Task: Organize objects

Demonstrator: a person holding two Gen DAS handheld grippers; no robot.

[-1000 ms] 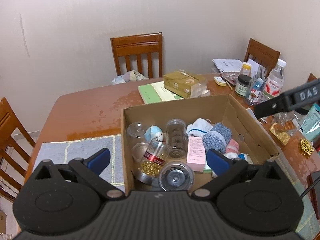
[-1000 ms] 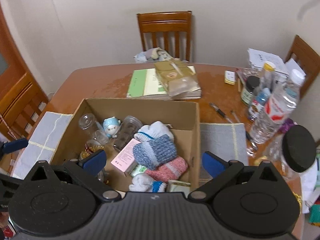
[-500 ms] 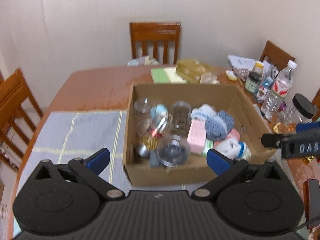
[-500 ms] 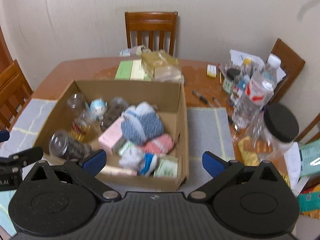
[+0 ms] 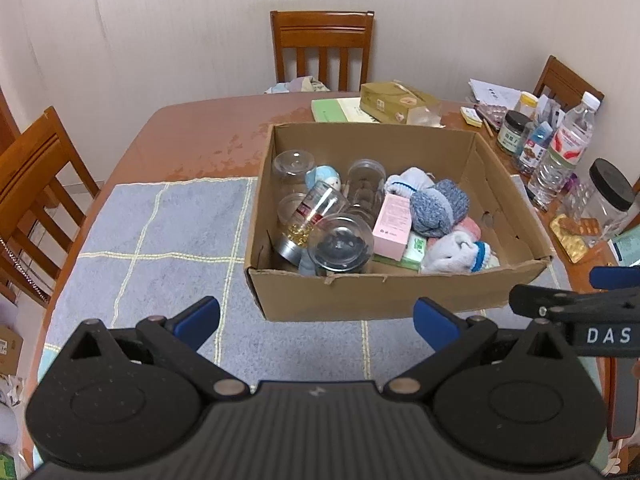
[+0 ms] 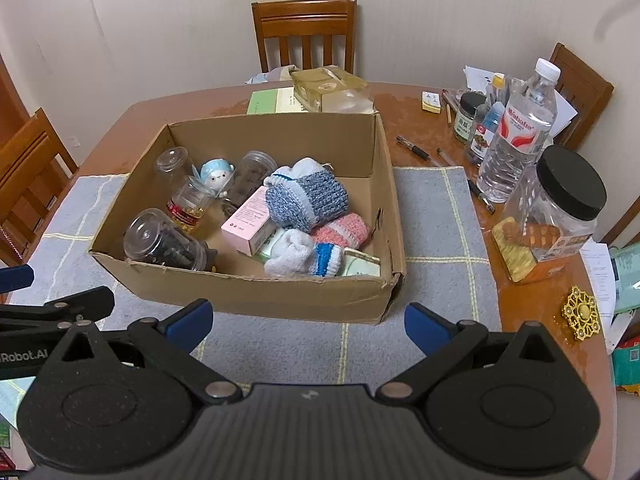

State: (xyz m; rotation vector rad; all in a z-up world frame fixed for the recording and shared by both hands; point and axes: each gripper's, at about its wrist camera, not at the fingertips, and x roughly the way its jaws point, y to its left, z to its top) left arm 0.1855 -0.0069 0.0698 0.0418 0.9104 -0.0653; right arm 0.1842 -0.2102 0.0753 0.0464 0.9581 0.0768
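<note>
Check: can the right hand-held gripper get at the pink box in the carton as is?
Probably yes. The right hand-held gripper is open and empty, the carton has no lid, and the pink box lies on top with one long edge exposed, though the blue knit sock crowds its other side.

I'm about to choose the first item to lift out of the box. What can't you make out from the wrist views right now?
- Box floor under the sock bundles: covered in both views.
- Green packet: mostly under the pink carton; print too small.
- Jar contents: dark, unidentifiable.
- Right tool in the left view: cut off by the edge.
</note>
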